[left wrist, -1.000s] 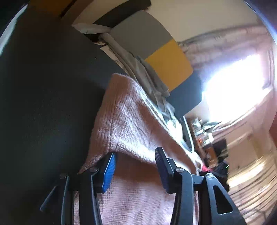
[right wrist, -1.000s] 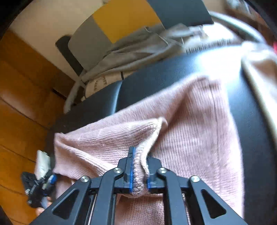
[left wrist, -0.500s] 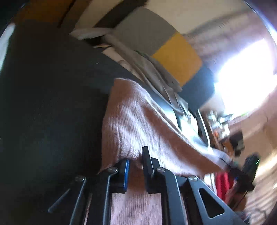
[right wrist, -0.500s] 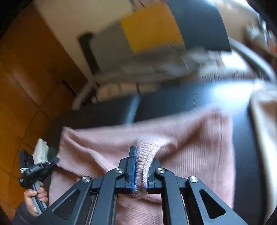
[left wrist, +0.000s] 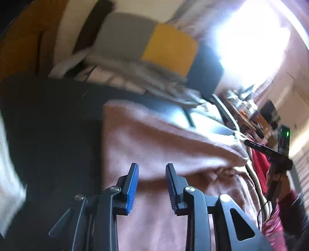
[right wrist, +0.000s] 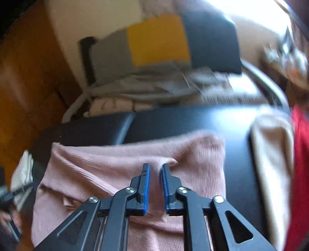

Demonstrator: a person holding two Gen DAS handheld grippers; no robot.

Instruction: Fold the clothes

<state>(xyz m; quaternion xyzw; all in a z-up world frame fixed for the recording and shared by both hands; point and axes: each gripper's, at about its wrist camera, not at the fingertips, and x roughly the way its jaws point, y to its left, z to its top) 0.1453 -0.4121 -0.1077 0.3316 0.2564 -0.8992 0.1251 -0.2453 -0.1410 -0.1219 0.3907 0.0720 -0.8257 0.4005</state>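
A bright window [left wrist: 251, 38] floods the room with light. A grey, yellow and dark cushion [right wrist: 158, 42] leans against a cream wall [right wrist: 92, 17] beside orange-brown wooden panelling [right wrist: 23, 67].

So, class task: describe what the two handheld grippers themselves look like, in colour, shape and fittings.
Both the left gripper and the right gripper are matte black, each with two flat fingers lined with ribbed blue pads. Angular black linkage bars with triangular cut-outs carry them, joined by round silver screws. No cables or markings show.

A soft, ribbed pink knit sweater [right wrist: 119, 173] is spread on a smooth, glossy black padded surface [right wrist: 183, 123], while matt black plastic and ridged blue pads [right wrist: 146, 185] are seen on the right hand-held gripper [right wrist: 155, 186].
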